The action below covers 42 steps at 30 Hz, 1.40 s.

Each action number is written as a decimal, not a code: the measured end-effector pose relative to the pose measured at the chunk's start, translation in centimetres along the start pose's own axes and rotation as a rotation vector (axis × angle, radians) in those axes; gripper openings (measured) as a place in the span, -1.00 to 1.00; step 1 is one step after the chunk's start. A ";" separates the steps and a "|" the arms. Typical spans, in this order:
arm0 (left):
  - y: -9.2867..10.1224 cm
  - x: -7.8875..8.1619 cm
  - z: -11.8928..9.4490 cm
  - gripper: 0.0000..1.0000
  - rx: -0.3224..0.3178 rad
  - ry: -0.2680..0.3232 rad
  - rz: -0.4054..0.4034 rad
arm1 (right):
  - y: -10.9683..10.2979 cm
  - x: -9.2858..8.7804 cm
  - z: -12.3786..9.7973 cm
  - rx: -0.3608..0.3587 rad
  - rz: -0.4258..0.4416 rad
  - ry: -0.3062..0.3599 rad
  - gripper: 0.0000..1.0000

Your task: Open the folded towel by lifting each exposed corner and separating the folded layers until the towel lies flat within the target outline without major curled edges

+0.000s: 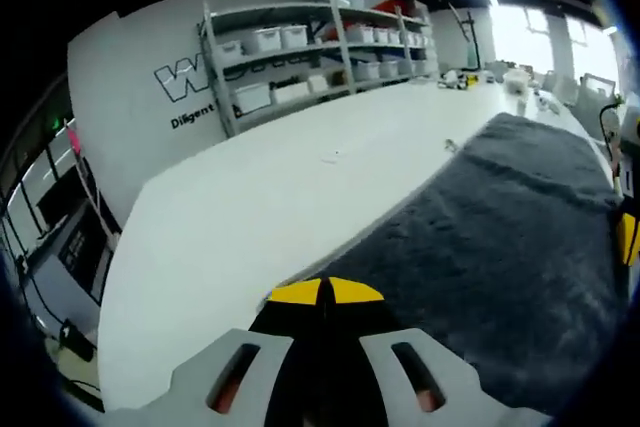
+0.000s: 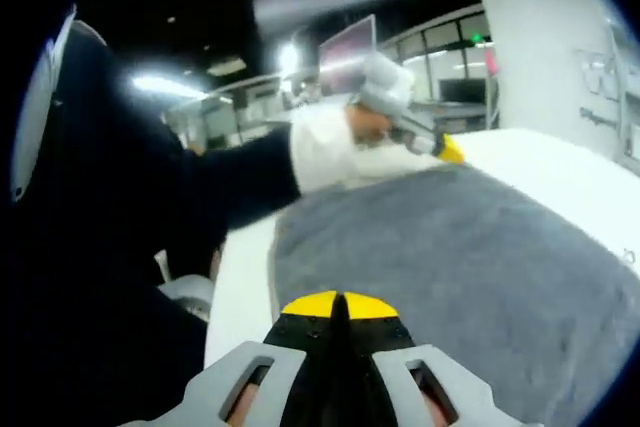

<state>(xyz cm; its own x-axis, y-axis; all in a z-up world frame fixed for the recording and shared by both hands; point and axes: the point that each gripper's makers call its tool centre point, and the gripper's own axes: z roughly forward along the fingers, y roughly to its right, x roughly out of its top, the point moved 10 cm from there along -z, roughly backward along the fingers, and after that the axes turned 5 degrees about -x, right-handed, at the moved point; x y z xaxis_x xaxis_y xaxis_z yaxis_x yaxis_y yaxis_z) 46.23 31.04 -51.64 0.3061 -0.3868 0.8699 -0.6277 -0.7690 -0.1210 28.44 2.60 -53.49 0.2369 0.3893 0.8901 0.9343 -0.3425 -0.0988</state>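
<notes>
Towel [image 1: 510,247], dark grey and fluffy, lies spread across a white bench [image 1: 260,207], reaching close to the bench's near edge in the left gripper view. It looks largely opened out: the surface reads as one broad, flat layer with no obvious folded flap on top. No target outline can be made out, so whether the towel sits inside it cannot be judged. What seems left is checking the edges and corners for curls and smoothing any that remain.

In the left gripper view, the left gripper [image 1: 326,292] sits at the towel's near edge with its yellow-tipped jaws together; whether towel fabric is pinched between them cannot be told. This view also shows shelving [image 1: 320,47] with white bins against a far wall beyond the bench.

The right gripper view looks the other way across the towel [image 2: 450,257]. The right gripper [image 2: 340,305] rests at another edge, jaws together, and again a pinch on fabric cannot be confirmed. Across the towel, a person's gloved hand [image 2: 335,152] holds the left gripper [image 2: 440,147] at the far edge.
</notes>
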 end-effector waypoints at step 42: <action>10.5 1.1 2.4 -0.98 -0.132 -0.026 0.072 | 3.2 -5.1 -11.1 -0.227 0.089 -0.026 -1.00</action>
<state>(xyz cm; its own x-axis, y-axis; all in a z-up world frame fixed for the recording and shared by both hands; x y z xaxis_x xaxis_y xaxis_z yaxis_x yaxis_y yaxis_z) 41.70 21.30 -53.10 0.2744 -0.4527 0.8484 -0.7368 -0.6659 -0.1171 27.28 -9.99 -53.43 0.3250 0.3696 0.8705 0.8262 -0.5589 -0.0711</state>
